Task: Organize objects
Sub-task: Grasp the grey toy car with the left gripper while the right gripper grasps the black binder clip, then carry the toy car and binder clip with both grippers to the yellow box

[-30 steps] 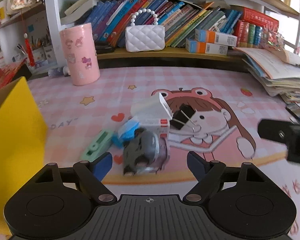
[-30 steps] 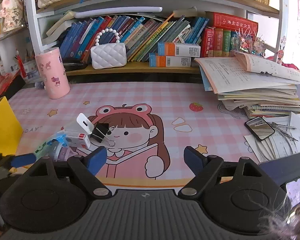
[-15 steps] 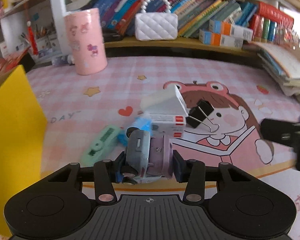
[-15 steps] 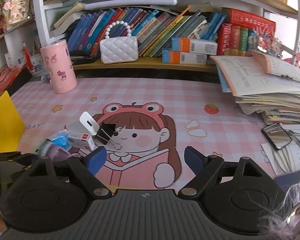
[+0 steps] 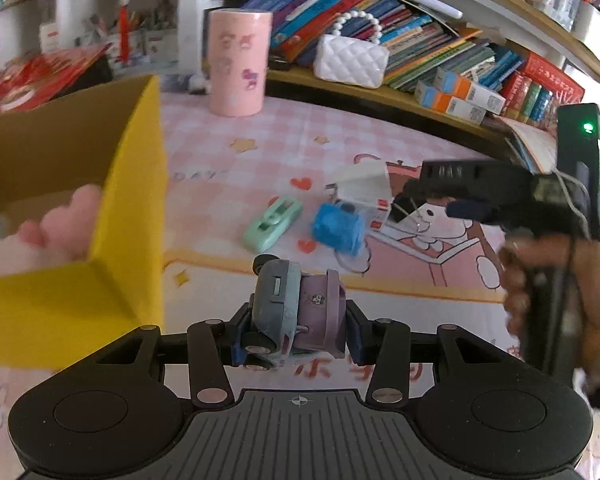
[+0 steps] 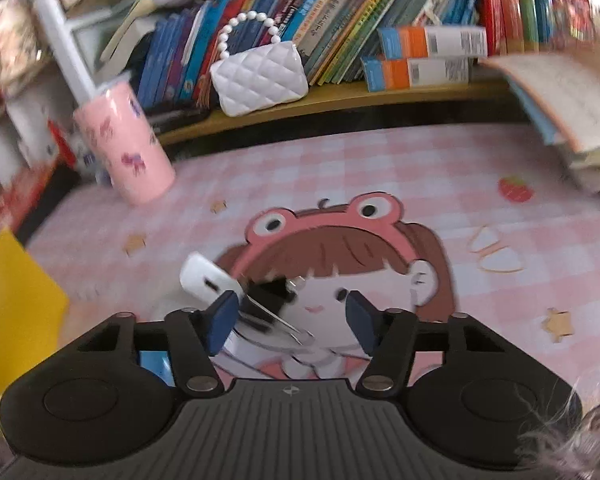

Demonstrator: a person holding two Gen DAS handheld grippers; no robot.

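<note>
My left gripper (image 5: 298, 338) is shut on a grey and purple toy car (image 5: 296, 312) and holds it above the mat, just right of the yellow box (image 5: 132, 200). On the mat lie a green correction tape (image 5: 272, 222), a blue toy (image 5: 338, 228) and a white box (image 5: 364, 184). My right gripper (image 6: 290, 316) is open, low over a black binder clip (image 6: 268, 304) and a white charger (image 6: 208, 280). It also shows in the left wrist view (image 5: 472, 190), above the clip.
The yellow box holds pink soft items (image 5: 60, 224). A pink cylinder (image 5: 238, 62) stands at the back of the mat. A white quilted purse (image 5: 350, 60) and rows of books (image 6: 340, 24) fill the shelf behind. A paper stack (image 6: 572, 92) lies at the right.
My left gripper lifted the toy car off the mat and swung left toward the yellow box. My right gripper moved forward and down over the binder clip.
</note>
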